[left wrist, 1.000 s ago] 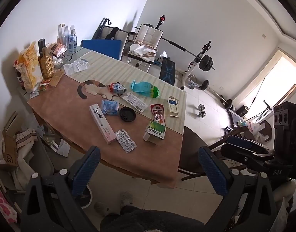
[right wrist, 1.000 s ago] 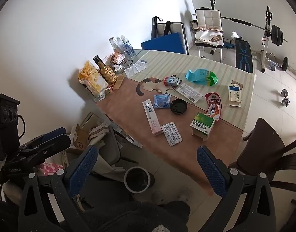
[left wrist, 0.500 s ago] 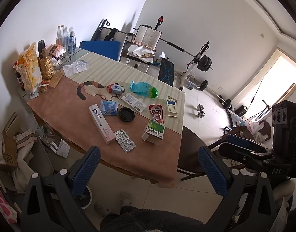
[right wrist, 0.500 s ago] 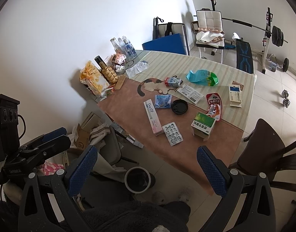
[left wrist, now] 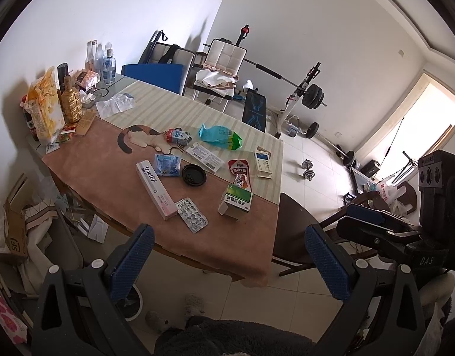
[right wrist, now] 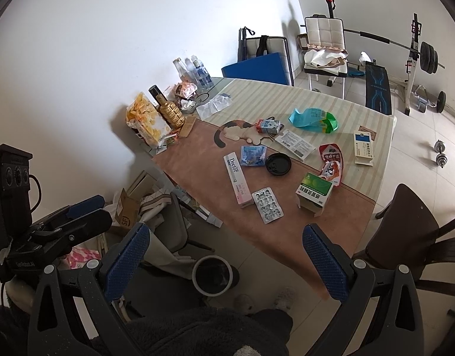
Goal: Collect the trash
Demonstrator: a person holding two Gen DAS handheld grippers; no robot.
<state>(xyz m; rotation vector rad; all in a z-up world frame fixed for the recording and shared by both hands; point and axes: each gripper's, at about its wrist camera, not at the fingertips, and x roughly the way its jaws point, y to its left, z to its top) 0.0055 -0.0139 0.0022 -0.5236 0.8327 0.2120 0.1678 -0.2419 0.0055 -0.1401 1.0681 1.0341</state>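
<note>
Litter is scattered on the cloth-covered table (left wrist: pixel 108 160): a Doctor toothpaste box (left wrist: pixel 156 190), a blister pack (left wrist: pixel 191 215), a green medicine box (left wrist: pixel 235 203), a black lid (left wrist: pixel 193 175), a red snack wrapper (left wrist: pixel 240 172) and a teal bag (left wrist: pixel 220 136). On the floor by the table's near edge stands a round bin (right wrist: pixel 212 276). My left gripper (left wrist: pixel 228 262) hovers open and empty above that edge. To its right, my right gripper (right wrist: pixel 226 262) is open too, holding nothing. Each gripper shows in the other's view.
A dark wooden chair (right wrist: pixel 405 222) stands at the table's right corner. A chips bag (left wrist: pixel 44 106), a gold bottle (left wrist: pixel 70 101) and water bottles crowd the far left corner. Cardboard (left wrist: pixel 15 234) and bags lie on the floor at left. A weight bench (left wrist: pixel 254 106) stands behind.
Both views have shifted only slightly; the table sits almost where it was. Both grippers stay open and nothing on the table has moved.
</note>
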